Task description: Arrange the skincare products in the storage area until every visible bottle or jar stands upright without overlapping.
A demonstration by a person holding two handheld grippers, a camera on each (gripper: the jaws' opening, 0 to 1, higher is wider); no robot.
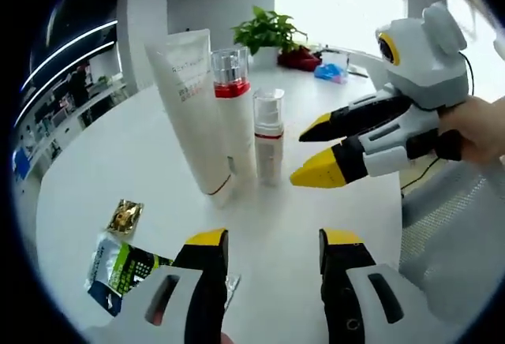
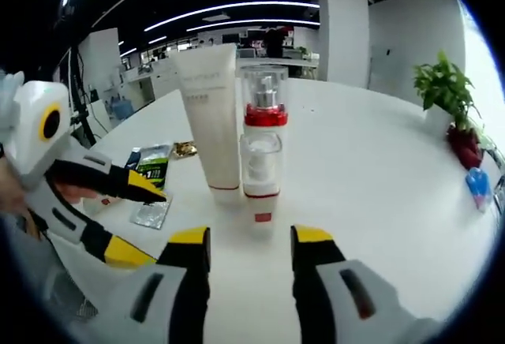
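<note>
On the white table (image 1: 331,202), snack packets (image 1: 118,265) lie left of my open, empty left gripper (image 1: 272,245), while tube (image 1: 193,111), red-collared bottle (image 1: 233,107) and small pump bottle (image 1: 268,135) stand upright ahead, my right gripper (image 1: 316,155) open beside them.

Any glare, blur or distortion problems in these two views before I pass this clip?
Left gripper view: the window behind the potted plant is blown out to white, and fisheye bending leans the white tube. Right gripper view: evenly lit, the red-collared bottle is sharp, and the background office is dim with curved ceiling lights.
</note>
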